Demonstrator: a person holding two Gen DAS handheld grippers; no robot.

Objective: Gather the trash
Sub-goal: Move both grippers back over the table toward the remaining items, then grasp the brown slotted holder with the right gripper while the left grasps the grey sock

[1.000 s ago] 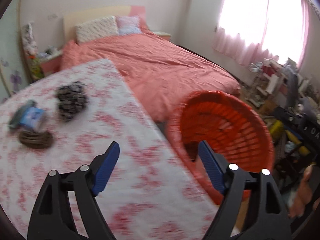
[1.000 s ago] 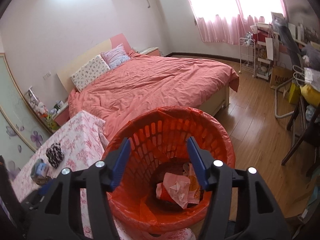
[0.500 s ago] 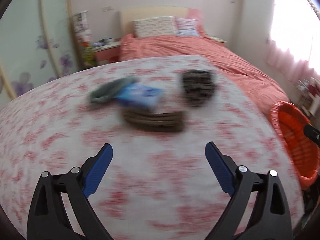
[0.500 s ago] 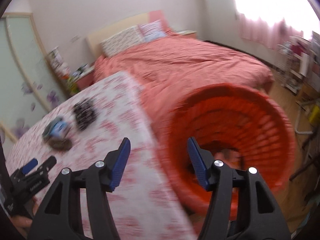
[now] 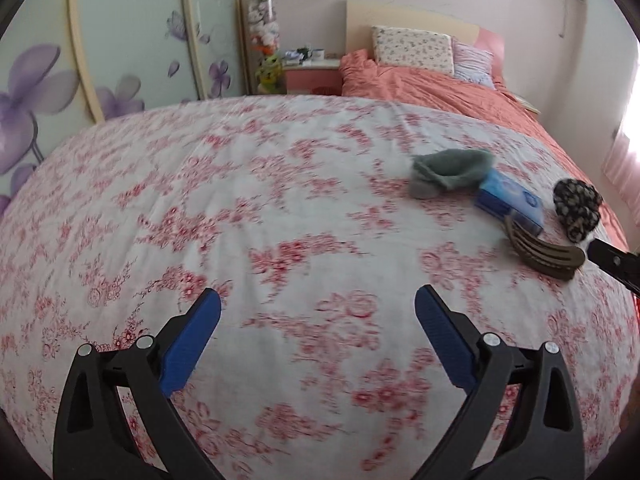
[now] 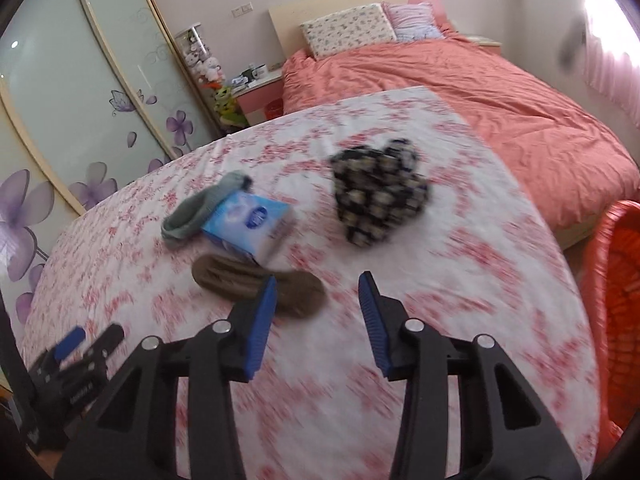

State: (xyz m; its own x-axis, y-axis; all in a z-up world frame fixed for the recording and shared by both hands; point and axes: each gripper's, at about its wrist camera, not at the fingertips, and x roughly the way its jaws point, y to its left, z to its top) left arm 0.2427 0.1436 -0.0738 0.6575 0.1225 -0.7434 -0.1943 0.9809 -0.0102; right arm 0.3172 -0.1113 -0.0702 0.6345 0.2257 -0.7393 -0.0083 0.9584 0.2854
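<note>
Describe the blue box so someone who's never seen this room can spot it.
Find the table with the red-flowered cloth, in front of the coral bed. Four things cluster on it; the blue box lies between the grey sock and the brown sock. It is the only hard-edged, blue item there.

A bed (image 6: 480, 92) with a coral cover and two pillows (image 6: 348, 28) stood beside a flower-printed wardrobe (image 6: 80, 92).

Both wrist views down onto tablecloth (image 5: 304, 208)
</note>
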